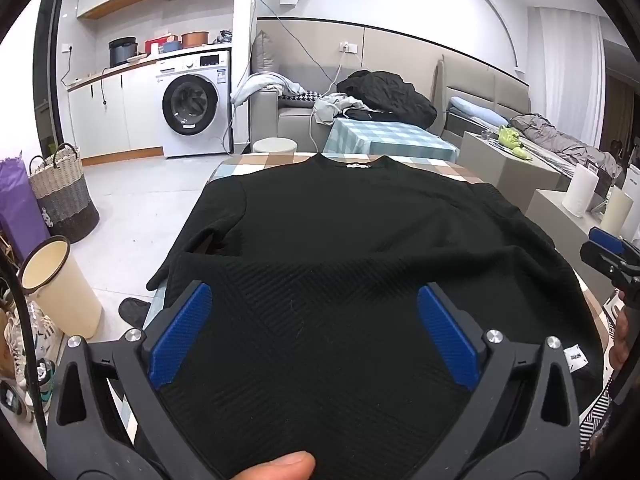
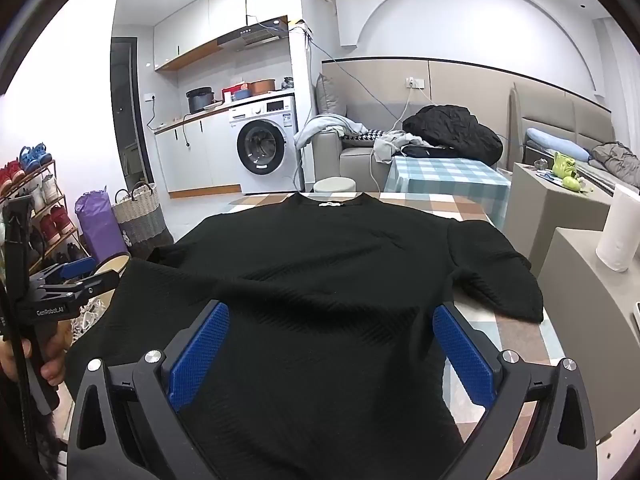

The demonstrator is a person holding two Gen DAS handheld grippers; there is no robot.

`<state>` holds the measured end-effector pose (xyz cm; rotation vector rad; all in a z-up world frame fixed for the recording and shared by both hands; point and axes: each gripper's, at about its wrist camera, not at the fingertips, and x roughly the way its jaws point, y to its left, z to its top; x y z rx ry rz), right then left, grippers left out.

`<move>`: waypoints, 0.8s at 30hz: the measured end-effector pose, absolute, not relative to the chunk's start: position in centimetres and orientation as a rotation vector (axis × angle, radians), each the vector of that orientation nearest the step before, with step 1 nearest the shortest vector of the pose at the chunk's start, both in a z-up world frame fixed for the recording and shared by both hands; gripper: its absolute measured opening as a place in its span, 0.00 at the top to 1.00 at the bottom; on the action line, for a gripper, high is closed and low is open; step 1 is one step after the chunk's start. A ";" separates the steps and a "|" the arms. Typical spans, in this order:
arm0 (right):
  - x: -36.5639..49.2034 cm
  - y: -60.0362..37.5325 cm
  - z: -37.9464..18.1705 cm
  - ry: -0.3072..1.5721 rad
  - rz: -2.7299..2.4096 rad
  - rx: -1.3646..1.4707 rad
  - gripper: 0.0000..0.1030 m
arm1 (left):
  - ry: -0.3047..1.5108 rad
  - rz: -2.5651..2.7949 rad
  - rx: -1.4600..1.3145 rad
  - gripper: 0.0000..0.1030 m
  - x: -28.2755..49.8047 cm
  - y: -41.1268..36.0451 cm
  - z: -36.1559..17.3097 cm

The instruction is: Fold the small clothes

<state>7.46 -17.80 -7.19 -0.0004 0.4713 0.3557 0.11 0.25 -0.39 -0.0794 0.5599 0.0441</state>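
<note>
Both grippers, left [image 1: 314, 312] and right [image 2: 330, 332], hover spread wide over the near hem of the black shirt [image 1: 340, 232] lying flat on the table [image 2: 472, 208]; folding seems unstarted, so next each must pinch a hem corner.

sweater [image 1: 340, 240]: flat on table [image 1: 260, 162], centre frame, collar at far edge
washing machine [image 1: 196, 104]: upper left, behind table
laundry basket [image 1: 62, 196]: left, on floor
</note>
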 end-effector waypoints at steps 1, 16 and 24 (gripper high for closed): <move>7.4 -17.8 -7.1 0.471 0.353 0.000 0.00 | 0.560 0.045 -0.079 0.01 0.1 0.2 -0.4; 7.5 -18.0 -6.8 0.468 0.351 0.007 0.00 | 0.570 0.047 -0.081 0.01 0.4 0.4 -0.5; 7.8 -18.1 -7.2 0.474 0.349 0.012 0.00 | 0.572 0.046 -0.081 0.01 0.3 0.5 -0.5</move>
